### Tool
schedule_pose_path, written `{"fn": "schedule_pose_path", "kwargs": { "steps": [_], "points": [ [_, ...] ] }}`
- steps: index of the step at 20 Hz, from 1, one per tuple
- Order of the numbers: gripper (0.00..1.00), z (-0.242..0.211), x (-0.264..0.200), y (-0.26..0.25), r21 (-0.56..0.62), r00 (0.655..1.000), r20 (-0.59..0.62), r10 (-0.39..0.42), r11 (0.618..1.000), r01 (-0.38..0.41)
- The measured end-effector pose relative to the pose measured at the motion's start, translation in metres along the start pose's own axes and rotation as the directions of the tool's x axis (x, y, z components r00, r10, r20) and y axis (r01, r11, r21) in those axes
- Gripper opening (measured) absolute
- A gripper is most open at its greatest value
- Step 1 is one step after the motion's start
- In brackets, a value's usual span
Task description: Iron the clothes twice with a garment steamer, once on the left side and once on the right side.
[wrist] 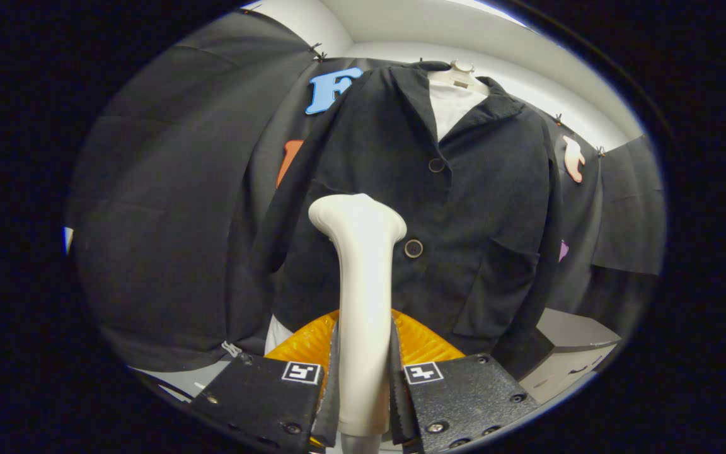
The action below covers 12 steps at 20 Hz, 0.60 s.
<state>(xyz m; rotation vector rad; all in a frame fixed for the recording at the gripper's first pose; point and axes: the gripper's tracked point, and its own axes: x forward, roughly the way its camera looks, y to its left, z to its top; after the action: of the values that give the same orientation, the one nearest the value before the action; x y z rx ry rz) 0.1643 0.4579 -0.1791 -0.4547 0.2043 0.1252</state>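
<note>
The claw (363,378) is clamped on the white garment steamer (361,302), both fingers pressing its handle. Its head rises before the left front of the black jacket (464,208), contact unclear. An orange thing (423,343) behind the steamer is mostly hidden.

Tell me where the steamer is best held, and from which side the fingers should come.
Hold the steamer on its straight handle, below the flared head, with one of the fingers on each flat side. The gripper is shut on it that way now. That probably suits best: the head points at the jacket, and the narrow handle fits between them.
</note>
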Motion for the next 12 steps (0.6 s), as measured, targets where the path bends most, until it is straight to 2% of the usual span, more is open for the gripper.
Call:
{"fn": "schedule_pose_path", "kwargs": {
  "steps": [12],
  "points": [
    [0.35, -0.075, -0.018, 0.017, -0.060, 0.989, -0.149, 0.010, 0.998, -0.019]
  ]
}}
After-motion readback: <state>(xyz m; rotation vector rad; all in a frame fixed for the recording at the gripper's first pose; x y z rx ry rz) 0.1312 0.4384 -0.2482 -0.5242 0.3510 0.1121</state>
